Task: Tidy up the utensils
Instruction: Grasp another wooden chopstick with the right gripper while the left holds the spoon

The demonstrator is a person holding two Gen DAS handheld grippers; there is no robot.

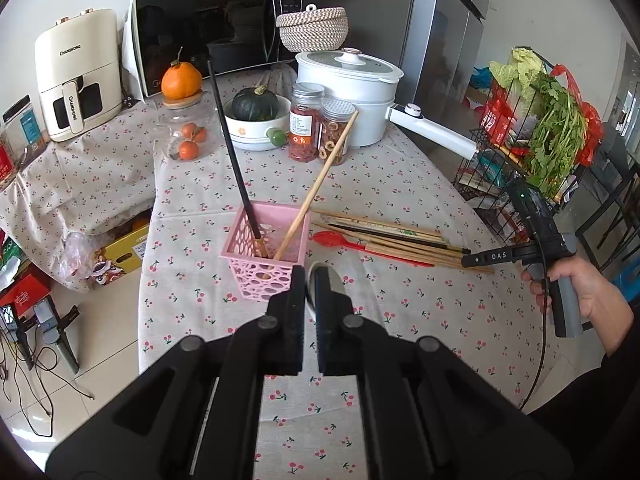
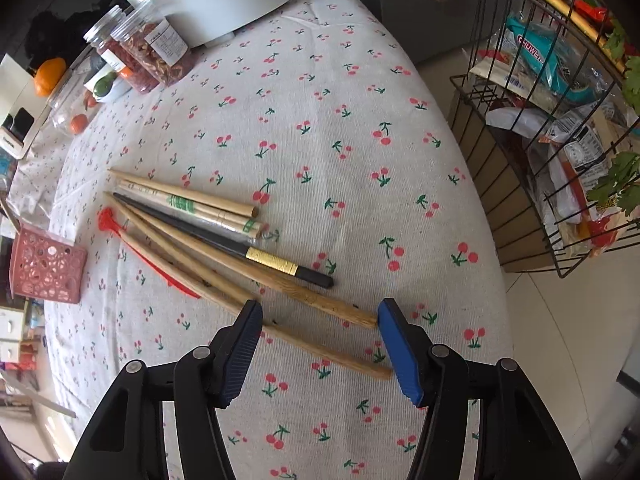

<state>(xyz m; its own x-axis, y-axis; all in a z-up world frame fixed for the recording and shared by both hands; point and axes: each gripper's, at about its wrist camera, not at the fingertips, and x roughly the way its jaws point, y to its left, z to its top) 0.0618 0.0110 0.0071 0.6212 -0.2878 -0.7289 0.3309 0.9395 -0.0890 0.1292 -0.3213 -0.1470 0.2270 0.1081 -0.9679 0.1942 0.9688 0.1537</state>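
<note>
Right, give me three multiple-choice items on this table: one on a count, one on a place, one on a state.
1. How many chopsticks stand in the pink basket?
A) one
B) two
C) four

2. Where does the red spoon lie?
A) in the basket
B) on the tablecloth, beside the loose chopsticks
C) on the floor

3. The right gripper is:
A) open
B) shut on a chopstick
C) shut on the spoon

Answers:
1 B: one black chopstick and one wooden chopstick lean in it.
2 B: it lies flat against the pile.
3 A: its fingers stand wide apart over the chopstick ends.
</note>
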